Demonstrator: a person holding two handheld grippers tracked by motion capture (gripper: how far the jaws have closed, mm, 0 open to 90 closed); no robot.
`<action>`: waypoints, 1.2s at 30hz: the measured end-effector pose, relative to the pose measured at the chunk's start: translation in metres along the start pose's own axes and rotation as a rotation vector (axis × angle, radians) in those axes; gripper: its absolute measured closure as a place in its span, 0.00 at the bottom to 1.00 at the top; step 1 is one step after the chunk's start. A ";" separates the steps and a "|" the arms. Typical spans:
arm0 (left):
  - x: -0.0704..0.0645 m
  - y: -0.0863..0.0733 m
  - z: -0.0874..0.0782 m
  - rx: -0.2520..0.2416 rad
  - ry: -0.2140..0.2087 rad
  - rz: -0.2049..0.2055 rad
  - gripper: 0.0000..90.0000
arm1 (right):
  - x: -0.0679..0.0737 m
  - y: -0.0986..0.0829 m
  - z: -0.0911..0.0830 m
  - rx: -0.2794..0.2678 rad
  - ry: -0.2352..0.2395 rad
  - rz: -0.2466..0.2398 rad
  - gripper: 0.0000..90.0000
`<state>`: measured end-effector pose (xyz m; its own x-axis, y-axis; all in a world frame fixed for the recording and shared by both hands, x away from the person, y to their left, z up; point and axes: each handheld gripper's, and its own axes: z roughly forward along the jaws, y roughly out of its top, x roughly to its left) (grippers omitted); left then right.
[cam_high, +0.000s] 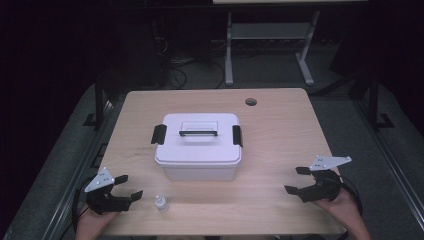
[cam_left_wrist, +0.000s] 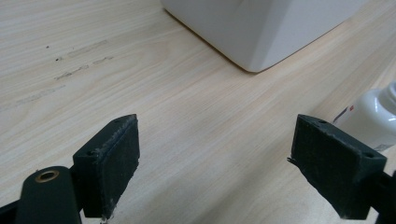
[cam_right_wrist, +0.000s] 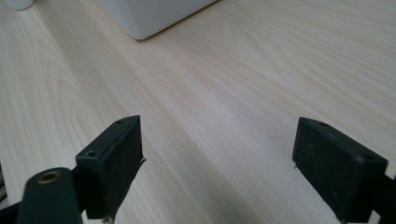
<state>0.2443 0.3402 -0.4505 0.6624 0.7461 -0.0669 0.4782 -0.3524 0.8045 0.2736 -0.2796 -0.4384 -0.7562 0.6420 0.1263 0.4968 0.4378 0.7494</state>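
— Two grippers, one in each hand, and both sit low at the near edge of the table (cam_high: 280, 130). The left gripper (cam_high: 125, 186) has its jaws spread wide with bare wood between them; the right gripper (cam_high: 299, 180) is spread just as wide, also holding nothing.

— And what else is on the table?

— Two things. One white box (cam_high: 198, 145) stands near the middle, its lid on, with one dark handle (cam_high: 198, 133) across the top and two black latches, one at each end (cam_high: 159, 134). One small white bottle (cam_high: 161, 203) stands upright near the front edge, in front of the box's left corner and just to the right of the left gripper.

— Does the bottle touch anything?

— No, it stands apart from the box and from the jaws. In the left gripper view it shows just beyond the right-hand jaw, with a box corner farther off. In the right gripper view one box corner shows, well away.
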 end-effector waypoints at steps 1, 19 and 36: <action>0.000 0.000 0.000 0.000 0.000 0.000 0.17 | 0.000 0.003 0.000 0.004 0.001 -0.006 0.17; 0.003 -0.002 -0.004 -0.017 -0.007 -0.007 0.17 | 0.003 0.067 -0.013 0.056 0.053 -0.138 0.20; 0.007 -0.002 -0.008 -0.029 0.020 -0.017 0.17 | 0.017 0.127 -0.002 0.094 0.127 -0.237 0.24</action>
<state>0.2432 0.3506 -0.4477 0.6425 0.7632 -0.0687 0.4722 -0.3238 0.8199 0.3226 -0.2142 -0.3397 -0.9003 0.4334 0.0391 0.3324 0.6268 0.7048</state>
